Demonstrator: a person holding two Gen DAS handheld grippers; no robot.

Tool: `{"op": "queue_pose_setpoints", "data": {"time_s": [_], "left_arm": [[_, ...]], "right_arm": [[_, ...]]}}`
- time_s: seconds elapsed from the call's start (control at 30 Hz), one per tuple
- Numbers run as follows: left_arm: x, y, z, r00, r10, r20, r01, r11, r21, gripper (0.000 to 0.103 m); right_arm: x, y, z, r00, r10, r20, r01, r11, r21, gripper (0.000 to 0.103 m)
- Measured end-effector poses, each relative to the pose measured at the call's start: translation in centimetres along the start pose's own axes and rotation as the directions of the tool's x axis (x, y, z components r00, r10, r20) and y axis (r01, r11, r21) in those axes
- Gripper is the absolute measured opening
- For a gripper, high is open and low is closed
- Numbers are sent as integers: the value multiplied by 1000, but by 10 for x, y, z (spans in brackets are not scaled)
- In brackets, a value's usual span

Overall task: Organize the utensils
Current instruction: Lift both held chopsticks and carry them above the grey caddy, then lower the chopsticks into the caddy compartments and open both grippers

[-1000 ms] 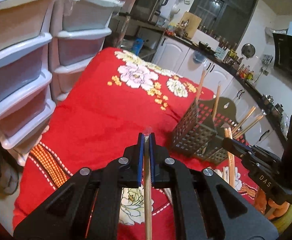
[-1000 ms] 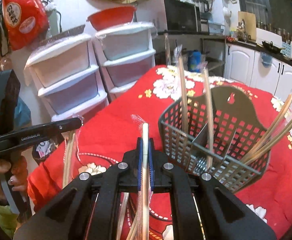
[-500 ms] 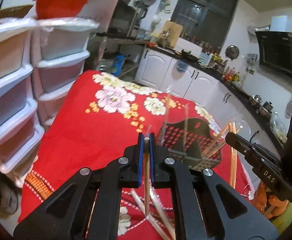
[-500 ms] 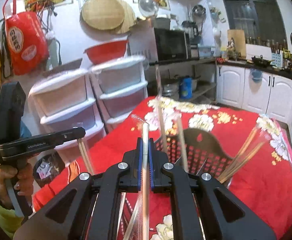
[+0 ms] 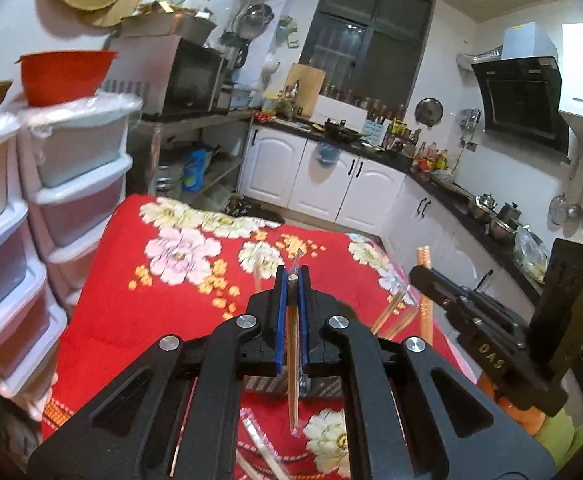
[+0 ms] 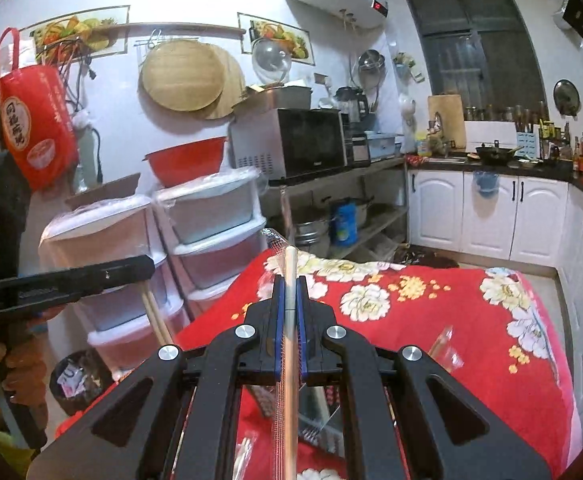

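While the left gripper [image 5: 290,280] clamps one wrapped chopstick [image 5: 292,368] between its blue pads, the left wrist view shows the red flowered tablecloth [image 5: 139,320] bare from its left edge to its far edge. White drawer stacks [image 5: 71,184] stand close along the left edge. Near the right edge the right gripper [image 5: 425,276] holds an upright pair of chopsticks [image 5: 425,304]; two more tips poke up beside it.

From the right wrist view, the right gripper [image 6: 290,292] is closed on a wrapped chopstick [image 6: 289,344], the basket [image 6: 315,412] mostly hidden beneath it. The cloth's far and right edges lie bare. At left, the left gripper [image 6: 143,270] grips two chopsticks [image 6: 156,316] hanging off the cloth's left edge.
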State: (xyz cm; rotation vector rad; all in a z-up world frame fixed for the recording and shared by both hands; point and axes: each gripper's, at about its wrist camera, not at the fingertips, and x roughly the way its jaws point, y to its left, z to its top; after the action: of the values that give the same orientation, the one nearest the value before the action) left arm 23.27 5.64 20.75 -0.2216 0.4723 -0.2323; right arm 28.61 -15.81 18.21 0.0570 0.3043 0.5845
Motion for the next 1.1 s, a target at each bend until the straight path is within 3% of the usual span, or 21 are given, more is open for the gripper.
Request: {"op": "queue_pose_setpoints", "data": {"time_s": [0.27,0.53,1.1], "left_arm": [[20,-16,31,1000,-5,24,5,1000,27,1],[48,-7,45,999,25,31,-25,1000,17,1],[90,10,33,999,42,9,-42,998,36,1]], "right_arm": [[25,-10,21,998,-38,43,38,999,-3,6],[67,-22,29,995,-56,77,51,996,69,6],[119,-29,3,973,-183,139,172,981,84,6]]}}
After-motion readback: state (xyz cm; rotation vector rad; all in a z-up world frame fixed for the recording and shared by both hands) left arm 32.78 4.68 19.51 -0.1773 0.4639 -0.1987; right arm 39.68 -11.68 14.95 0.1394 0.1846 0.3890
